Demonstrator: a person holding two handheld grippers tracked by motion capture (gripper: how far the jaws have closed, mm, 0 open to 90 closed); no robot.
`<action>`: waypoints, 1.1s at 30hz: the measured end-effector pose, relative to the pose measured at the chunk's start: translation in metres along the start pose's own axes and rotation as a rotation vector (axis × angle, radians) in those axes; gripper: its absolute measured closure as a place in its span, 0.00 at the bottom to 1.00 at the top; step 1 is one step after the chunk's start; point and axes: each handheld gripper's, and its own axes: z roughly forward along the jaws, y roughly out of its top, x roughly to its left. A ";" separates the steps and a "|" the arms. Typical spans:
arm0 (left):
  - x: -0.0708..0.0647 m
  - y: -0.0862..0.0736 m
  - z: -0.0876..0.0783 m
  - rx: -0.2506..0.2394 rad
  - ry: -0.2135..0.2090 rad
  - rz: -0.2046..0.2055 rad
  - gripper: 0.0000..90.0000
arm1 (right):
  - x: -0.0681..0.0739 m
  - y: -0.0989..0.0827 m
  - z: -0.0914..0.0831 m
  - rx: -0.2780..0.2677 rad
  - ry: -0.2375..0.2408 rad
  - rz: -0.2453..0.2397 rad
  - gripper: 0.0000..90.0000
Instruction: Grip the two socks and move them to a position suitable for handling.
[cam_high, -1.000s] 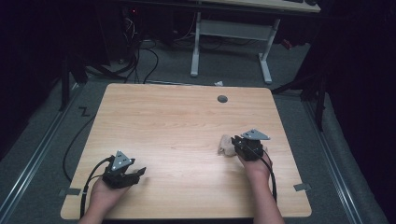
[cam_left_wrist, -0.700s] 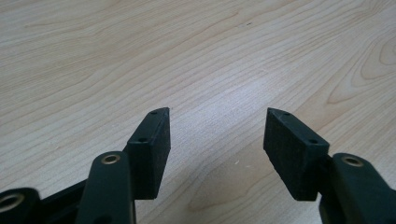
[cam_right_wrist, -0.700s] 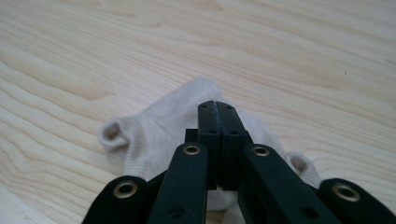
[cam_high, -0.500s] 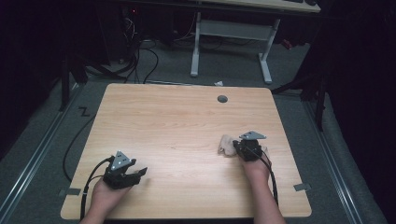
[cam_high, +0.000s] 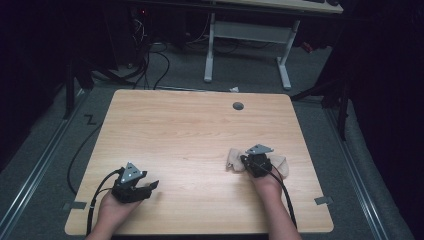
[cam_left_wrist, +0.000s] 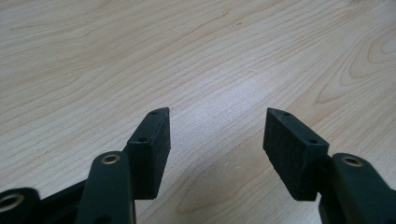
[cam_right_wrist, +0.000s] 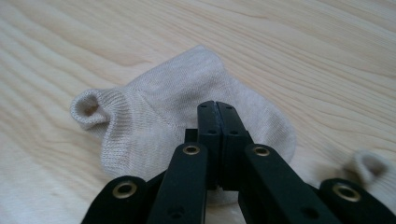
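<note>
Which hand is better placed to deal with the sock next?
The right. The right tool sits over the beige sock with its jaws shut, though whether they pinch fabric is unclear. The left tool rests open on bare table, well apart from the sock.

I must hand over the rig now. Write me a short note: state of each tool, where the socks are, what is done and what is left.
Left tool: open, nothing between its jaws, resting low on the table at the near left.
Right tool: jaws together, tips down on the sock; whether any fabric is pinched I cannot tell.
Things: the beige sock lies flat at the near right. A second sock lies just beside it.
Done: right tool brought onto the sock and closed.
Left: probably lifting or pairing the socks; neither is off the table yet.
</note>
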 end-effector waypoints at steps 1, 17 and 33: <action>0.000 0.000 0.000 0.000 0.001 0.001 0.46 | 0.004 0.001 0.000 0.002 0.011 -0.008 1.00; -0.003 0.002 0.001 0.003 0.001 0.006 0.48 | 0.086 0.012 0.002 -0.022 0.225 -0.192 1.00; -0.028 0.030 0.024 -0.028 -0.093 0.006 0.84 | 0.114 0.006 -0.043 -0.086 0.245 -0.228 0.97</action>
